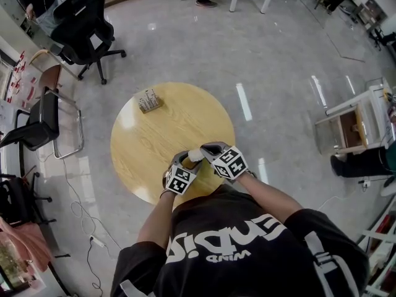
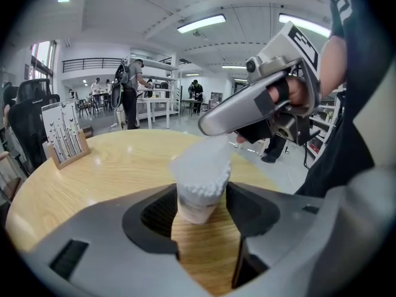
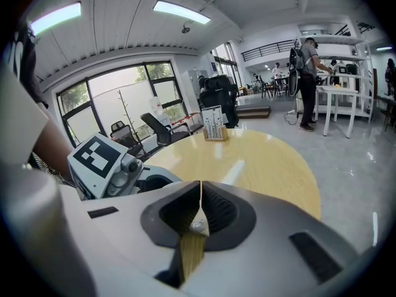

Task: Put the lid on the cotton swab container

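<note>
1. The left tool [image 2: 201, 212] has its jaws spread pretty wide, but they're clamped on the cotton swab container [image 2: 197, 198], one pad on each side.
2. The container is a small see-through cup, narrower toward the bottom and packed with white swab heads right up to the rim. I can't tell if its base touches the tabletop [image 2: 117, 159].
3. Right above it is the lid [image 2: 203, 158], a frosted, milky cap. It's tilted at the container's mouth, not seated square.
4. The right tool [image 3: 199, 214] comes in over the left one with its jaws almost together, pinching the lid's thin wall. Only a pale sliver shows between its pads.
5. Beyond both tools, across the round wooden tabletop, a little card stand [image 1: 148, 100] sits near the far edge.
6. Further out there are black office chairs [image 1: 83, 26] on a shiny grey floor.
</note>
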`<action>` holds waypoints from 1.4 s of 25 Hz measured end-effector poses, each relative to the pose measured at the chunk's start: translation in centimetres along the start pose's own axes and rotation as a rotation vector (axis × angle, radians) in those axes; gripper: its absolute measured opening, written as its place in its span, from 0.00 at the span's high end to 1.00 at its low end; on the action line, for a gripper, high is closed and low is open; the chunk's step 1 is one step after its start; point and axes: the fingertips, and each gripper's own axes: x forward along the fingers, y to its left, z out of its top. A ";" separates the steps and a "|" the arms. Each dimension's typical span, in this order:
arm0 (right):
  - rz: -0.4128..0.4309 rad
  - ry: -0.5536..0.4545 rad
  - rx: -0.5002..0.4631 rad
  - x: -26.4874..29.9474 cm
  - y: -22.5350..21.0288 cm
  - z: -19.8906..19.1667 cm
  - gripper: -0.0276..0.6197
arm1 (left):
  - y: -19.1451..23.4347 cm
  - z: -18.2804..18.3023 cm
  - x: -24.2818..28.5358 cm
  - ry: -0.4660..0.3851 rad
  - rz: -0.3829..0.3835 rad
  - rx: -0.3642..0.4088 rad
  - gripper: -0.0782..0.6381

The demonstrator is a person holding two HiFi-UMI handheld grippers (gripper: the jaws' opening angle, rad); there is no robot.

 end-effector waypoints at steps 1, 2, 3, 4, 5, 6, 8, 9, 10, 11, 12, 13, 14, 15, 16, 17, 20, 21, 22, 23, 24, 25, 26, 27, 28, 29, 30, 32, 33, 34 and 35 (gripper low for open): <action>-0.001 -0.002 -0.006 -0.1 0.2 -0.2 0.95 | 0.0 -0.1 0.0 0.001 0.000 -0.003 0.53; -0.002 -0.002 -0.013 -0.2 0.3 -0.3 0.95 | 0.0 -0.1 0.1 0.002 0.000 -0.006 0.53; -0.004 0.001 -0.019 -0.2 0.4 -0.6 0.95 | 0.0 -0.2 0.1 0.002 -0.001 -0.009 0.53; -0.005 0.005 -0.024 -0.2 0.5 -0.8 0.95 | 0.0 -0.2 0.1 0.002 -0.001 -0.012 0.53; -0.006 0.009 -0.026 -0.2 0.5 -1.1 0.95 | 0.0 -0.1 0.0 0.001 -0.001 -0.016 0.53; -0.006 0.011 -0.028 -0.2 0.6 -1.3 0.95 | 0.0 0.0 0.0 -0.001 -0.002 -0.019 0.53; -0.008 0.008 -0.035 -0.2 0.6 -1.5 0.95 | 0.0 -0.1 0.1 -0.001 -0.005 -0.028 0.53; -0.010 0.006 -0.045 -0.2 0.6 -1.6 0.95 | 0.0 -0.2 0.1 0.000 -0.007 -0.032 0.53; -0.012 0.005 -0.059 -0.2 0.7 -1.6 0.95 | 0.0 -0.3 0.2 0.000 -0.008 -0.037 0.53; -0.014 0.004 -0.075 -0.1 0.7 -1.7 0.95 | 0.1 -0.4 0.2 0.000 -0.008 -0.040 0.53; -0.015 0.001 -0.086 0.0 0.7 -1.8 0.95 | 0.1 -0.4 0.2 -0.001 -0.008 -0.042 0.53; -0.017 -0.002 -0.091 0.0 0.7 -1.8 0.95 | 0.1 -0.4 0.2 -0.003 -0.009 -0.044 0.53; -0.019 -0.006 -0.091 0.0 0.7 -1.9 0.95 | 0.1 -0.4 0.2 -0.007 -0.009 -0.045 0.53; -0.020 -0.009 -0.088 0.0 0.8 -1.9 0.95 | 0.1 -0.3 0.1 -0.008 -0.008 -0.049 0.53; -0.021 -0.011 -0.088 0.0 0.8 -1.9 0.95 | 0.1 -0.3 0.1 -0.006 -0.007 -0.056 0.53; -0.022 -0.014 -0.091 -0.1 0.8 -1.9 0.95 | 0.1 -0.3 0.0 -0.001 -0.007 -0.062 0.53; -0.023 -0.027 -0.111 -0.2 0.8 -1.9 0.95 | 0.1 -0.5 0.2 0.006 -0.007 -0.066 0.53; -0.022 -0.033 -0.114 -0.3 0.8 -1.9 0.95 | 0.0 -0.5 0.2 0.009 -0.005 -0.069 0.53; -0.022 -0.037 -0.118 -0.3 0.9 -1.9 0.95 | 0.0 -0.5 0.1 0.009 -0.003 -0.072 0.53; -0.023 -0.038 -0.126 -0.3 0.9 -2.0 0.95 | 0.0 -0.4 0.0 0.006 0.000 -0.075 0.53; -0.025 -0.038 -0.137 -0.3 1.0 -2.0 0.95 | 0.1 -0.4 0.0 0.003 0.002 -0.075 0.53; -0.028 -0.038 -0.147 -0.2 1.0 -2.0 0.95 | 0.1 -0.4 0.1 0.003 0.001 -0.075 0.53; -0.029 -0.039 -0.152 -0.2 1.0 -2.1 0.95 | 0.1 -0.5 0.1 0.007 0.000 -0.075 0.53; -0.031 -0.041 -0.152 -0.2 0.9 -2.1 0.95 | 0.1 -0.3 0.1 0.013 0.000 -0.076 0.53; -0.032 -0.042 -0.149 -0.3 0.9 -2.1 0.95 | 0.0 -0.2 -0.1 0.022 0.000 -0.079 0.53; -0.034 -0.043 -0.146 -0.3 0.8 -2.1 0.95 | -0.1 -0.1 -0.1 0.029 0.001 -0.083 0.53; -0.035 -0.043 -0.142 -0.4 0.8 -2.1 0.95 | -0.1 -0.3 -0.1 0.032 0.002 -0.088 0.53; -0.034 -0.040 -0.129 -0.4 0.8 -1.9 0.95 | 0.1 -0.5 -0.2 0.030 0.009 -0.094 0.53; -0.032 -0.036 -0.120 -0.4 0.8 -1.9 0.95 | 0.1 -0.3 -0.4 0.029 0.012 -0.094 0.53; -0.030 -0.030 -0.112 -0.4 0.8 -1.8 0.95 | 0.1 0.0 -0.8 0.026 0.015 -0.094 0.53; -0.028 -0.024 -0.108 -0.4 0.8 -1.8 0.95 | 0.1 0.4 -1.2 0.022 0.018 -0.095 0.53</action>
